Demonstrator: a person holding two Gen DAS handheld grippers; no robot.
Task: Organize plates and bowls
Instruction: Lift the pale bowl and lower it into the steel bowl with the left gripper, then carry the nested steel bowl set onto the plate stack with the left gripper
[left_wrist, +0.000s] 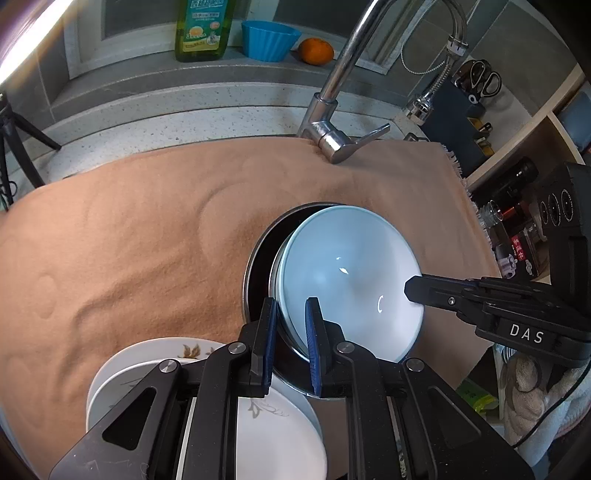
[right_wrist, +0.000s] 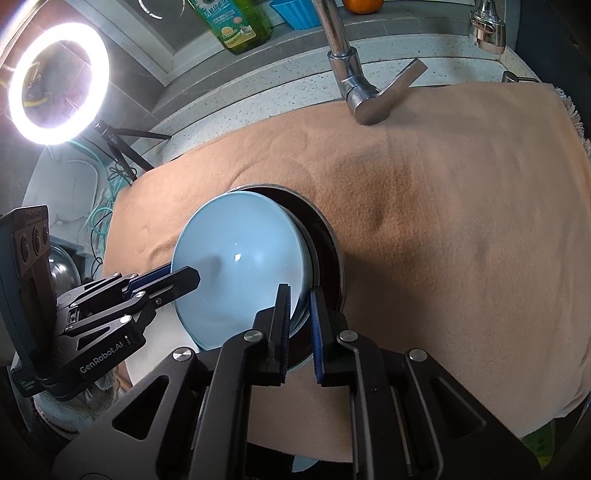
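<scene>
My left gripper (left_wrist: 291, 332) and right gripper (right_wrist: 300, 321) each pinch opposite rims of pale blue bowl (left_wrist: 351, 280), jaws nearly closed, for balanced two-sided lift. Bowl mid-frame, tilted, apparently inside dark pan (left_wrist: 258, 258) on tan towel (left_wrist: 147, 240). White plates (left_wrist: 280, 424) lower left.

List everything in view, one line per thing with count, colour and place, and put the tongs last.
Bowl: one, pale blue, tilted in the metal bowl, both tongs on its rim.
Metal bowl: one, steel with a dark inside, on the cloth under the blue bowl.
Plates: a stack, white with a leaf print, near edge under the left tongs; number unclear.
Cloth: one, tan, spread over the counter.
Tap: one, chrome, behind the cloth.
Soap bottle: one, green, on the sill.
Cup: one, blue, ribbed, beside the bottle.
Orange: one, right of the cup.
Ring light: one, lit, far left.
Left tongs: shut on the blue bowl's rim.
Right tongs: shut on the opposite rim.
</scene>
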